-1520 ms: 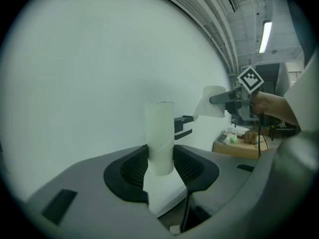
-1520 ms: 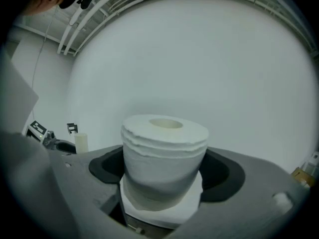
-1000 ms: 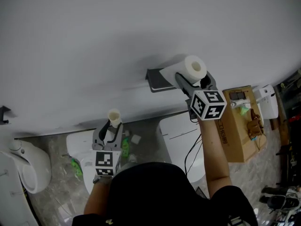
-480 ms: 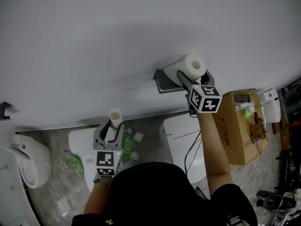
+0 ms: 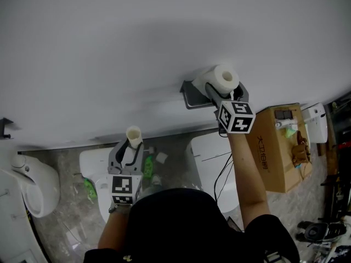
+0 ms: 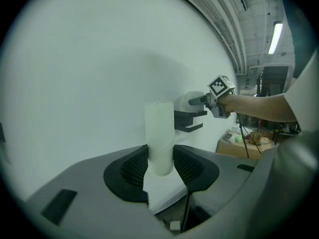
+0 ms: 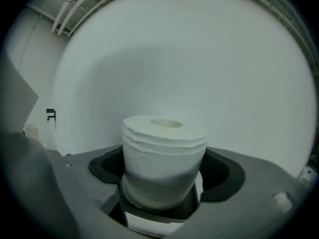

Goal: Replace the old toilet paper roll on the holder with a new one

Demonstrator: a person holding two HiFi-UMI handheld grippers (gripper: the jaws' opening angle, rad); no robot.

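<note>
R tool (image 5: 226,92): jaws set wide, pads clamped on the sides of the new roll (image 5: 226,78), a full white roll held w/ bore vertical, hole facing up. L tool (image 5: 131,149): jaws part-closed on the old tube (image 5: 134,135), a bare cardboard core, upright, gripped at its lower end. Step in hand (judged): seat new roll on holder (image 5: 192,95). Procedure: keep R grip firm but not crushing, since soft paper deforms & an oval bore will likely bind. Line the bore axis up w/ the holder arm before advancing; this prob. needs a wrist turn, as the bore points up while the arm projects from the wall (image 5: 164,37). Push on in one straight stroke; release only once the arm carries the roll. Keep L tool low & clear of the approach path. Pos.: new roll is just beside the holder, at its right end in head view; contact cannot be confirmed. Holder is a dark grey bracket on the white wall, no roll on it. Old tube is well apart, left of & nearer than the holder.
</note>
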